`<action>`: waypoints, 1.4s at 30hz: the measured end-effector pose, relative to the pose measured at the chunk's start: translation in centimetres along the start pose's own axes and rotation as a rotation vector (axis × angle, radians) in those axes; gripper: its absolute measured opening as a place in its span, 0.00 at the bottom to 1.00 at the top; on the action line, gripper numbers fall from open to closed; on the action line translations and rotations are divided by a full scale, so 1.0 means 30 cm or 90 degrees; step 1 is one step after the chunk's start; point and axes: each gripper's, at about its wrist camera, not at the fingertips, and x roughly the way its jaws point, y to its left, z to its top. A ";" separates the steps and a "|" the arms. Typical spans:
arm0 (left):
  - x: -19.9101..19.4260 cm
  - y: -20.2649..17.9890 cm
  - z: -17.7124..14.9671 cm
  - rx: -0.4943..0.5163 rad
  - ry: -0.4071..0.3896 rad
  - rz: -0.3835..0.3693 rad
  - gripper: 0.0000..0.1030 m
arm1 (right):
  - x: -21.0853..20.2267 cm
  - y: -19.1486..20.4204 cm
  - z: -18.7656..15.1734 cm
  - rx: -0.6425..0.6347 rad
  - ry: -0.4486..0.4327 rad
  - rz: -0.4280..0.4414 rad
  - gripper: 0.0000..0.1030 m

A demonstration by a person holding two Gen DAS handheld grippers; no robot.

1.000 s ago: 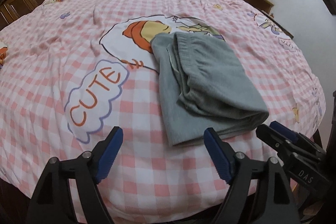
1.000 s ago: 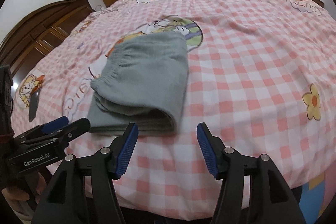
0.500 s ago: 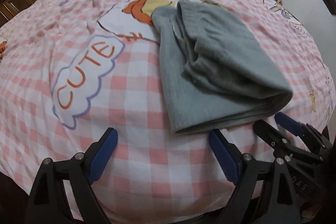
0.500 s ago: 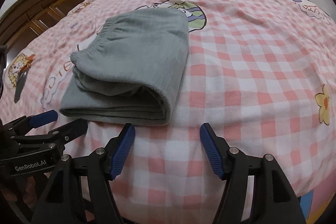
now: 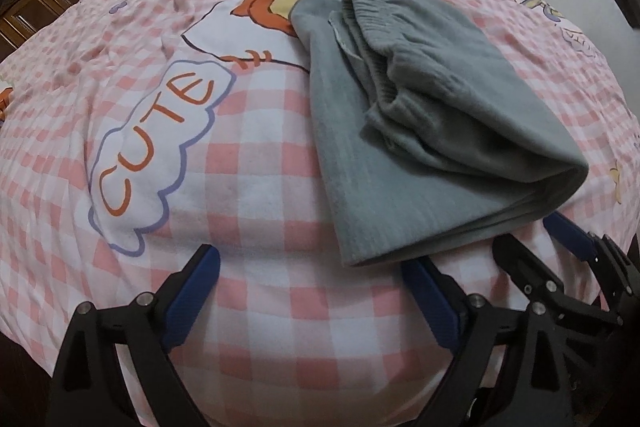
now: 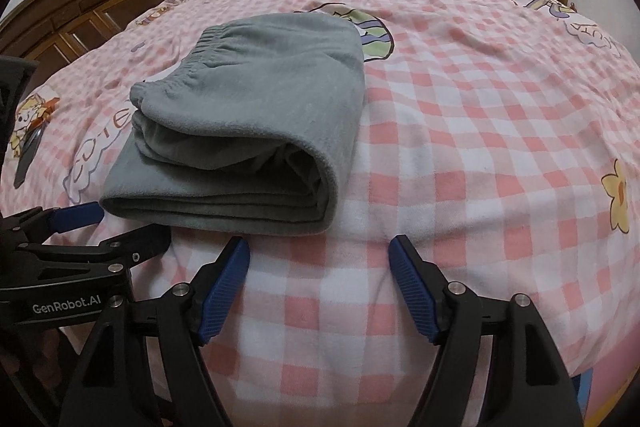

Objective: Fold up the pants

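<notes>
The grey pants lie folded in a thick stack on the pink checked bedspread, near its front edge, elastic waistband on top and rounded fold toward the right. The left gripper and right gripper both hover just short of the stack's near edge, jaws wide and holding nothing

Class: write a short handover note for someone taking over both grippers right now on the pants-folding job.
Left gripper: open, holding nothing, near the pants' near-left corner.
Right gripper: open, holding nothing, at the near edge of the pants.
Pants: grey, folded into a layered stack on the checked bedspread, waistband on top.
Done: folds appear made.
Left: perhaps tidy the uneven layers.
</notes>
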 end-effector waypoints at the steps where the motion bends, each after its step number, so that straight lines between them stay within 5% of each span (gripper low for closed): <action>1: 0.001 0.002 0.001 0.000 0.000 0.000 0.93 | 0.000 0.000 -0.003 0.003 -0.004 -0.001 0.73; 42: 0.006 0.027 -0.003 -0.018 -0.010 0.004 0.95 | 0.001 0.006 -0.009 0.011 -0.018 -0.011 0.76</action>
